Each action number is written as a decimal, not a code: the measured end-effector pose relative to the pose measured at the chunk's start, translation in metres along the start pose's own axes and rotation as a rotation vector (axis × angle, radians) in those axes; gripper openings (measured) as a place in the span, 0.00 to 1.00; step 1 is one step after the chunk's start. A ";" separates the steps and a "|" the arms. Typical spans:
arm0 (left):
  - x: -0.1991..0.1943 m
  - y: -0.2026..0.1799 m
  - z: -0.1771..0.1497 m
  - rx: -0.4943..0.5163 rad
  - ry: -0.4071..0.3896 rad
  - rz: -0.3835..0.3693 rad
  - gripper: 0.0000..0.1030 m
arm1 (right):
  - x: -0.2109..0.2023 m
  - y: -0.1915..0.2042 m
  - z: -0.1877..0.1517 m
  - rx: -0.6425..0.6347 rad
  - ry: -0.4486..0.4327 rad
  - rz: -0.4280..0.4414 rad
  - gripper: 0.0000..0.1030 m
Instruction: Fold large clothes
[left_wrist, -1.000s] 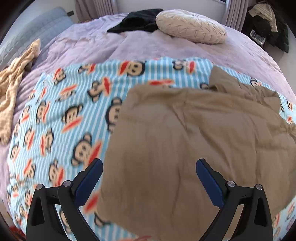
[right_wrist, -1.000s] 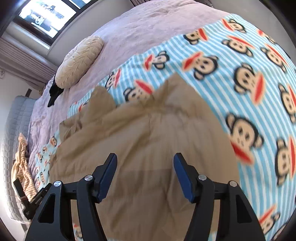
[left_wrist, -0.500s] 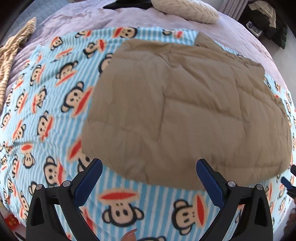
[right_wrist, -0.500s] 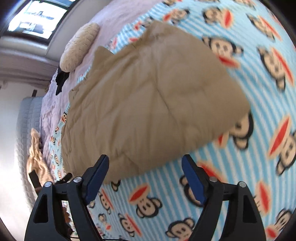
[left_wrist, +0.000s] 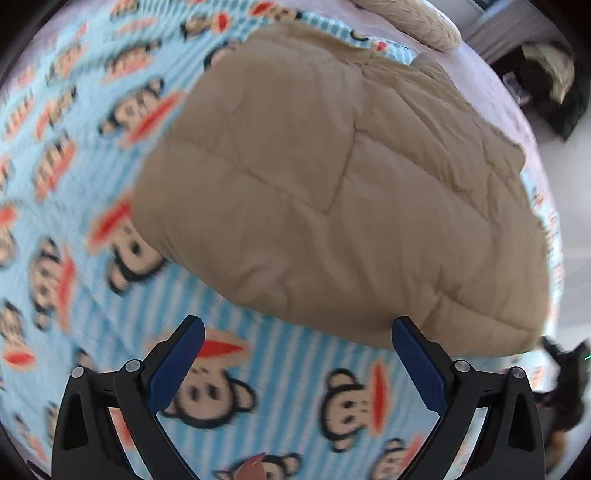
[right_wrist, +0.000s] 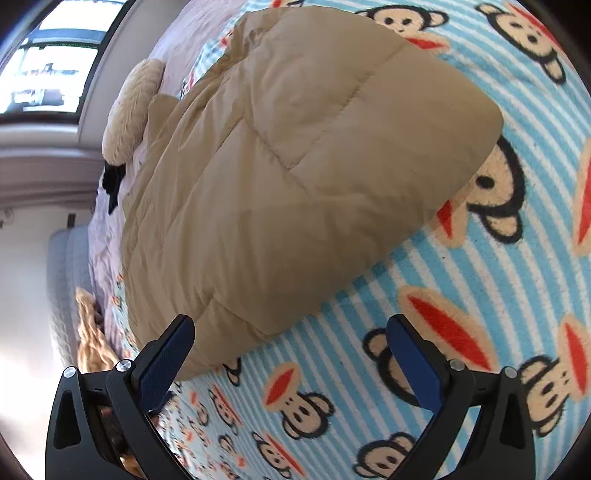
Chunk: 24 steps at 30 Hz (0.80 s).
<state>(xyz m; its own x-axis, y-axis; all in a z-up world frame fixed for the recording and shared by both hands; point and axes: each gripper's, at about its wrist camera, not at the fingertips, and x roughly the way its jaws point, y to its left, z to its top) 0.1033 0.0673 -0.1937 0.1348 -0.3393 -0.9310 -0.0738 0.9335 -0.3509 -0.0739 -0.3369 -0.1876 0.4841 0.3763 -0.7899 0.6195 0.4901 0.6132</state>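
Left wrist view: left gripper (left_wrist: 297, 354) jaws spread wide, nothing between them, just short of the tan quilted jacket's (left_wrist: 332, 192) near edge. Jacket lies folded on the monkey-print blanket (left_wrist: 280, 398) (blurred at left). Right gripper (right_wrist: 290, 349) jaws opening, empty, the jacket's near corner just beyond its left finger.

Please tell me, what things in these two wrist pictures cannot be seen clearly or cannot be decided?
- Left wrist view: the monkey blanket at left is smeared by motion blur.
- Left wrist view: the dark pile at the top right is blurred and cut by the lens edge.
- Both views: the tan padded garment hides its own underside and sleeves, so its type is unclear.
- Right wrist view: the black item is mostly behind the cream cushion.
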 end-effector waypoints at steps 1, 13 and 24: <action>0.002 0.004 0.000 -0.026 0.007 -0.025 0.99 | 0.000 -0.002 0.000 0.012 -0.007 0.006 1.00; 0.013 0.043 0.025 -0.185 -0.067 -0.140 0.99 | 0.016 -0.025 0.014 0.179 0.015 0.210 1.00; 0.043 0.031 0.056 -0.227 -0.110 -0.278 0.99 | 0.054 -0.005 0.044 0.154 0.023 0.330 1.00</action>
<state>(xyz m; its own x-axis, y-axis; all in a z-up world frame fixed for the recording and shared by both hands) 0.1620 0.0882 -0.2388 0.2851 -0.5505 -0.7846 -0.2350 0.7535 -0.6140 -0.0232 -0.3534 -0.2333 0.6604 0.5130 -0.5483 0.5190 0.2158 0.8271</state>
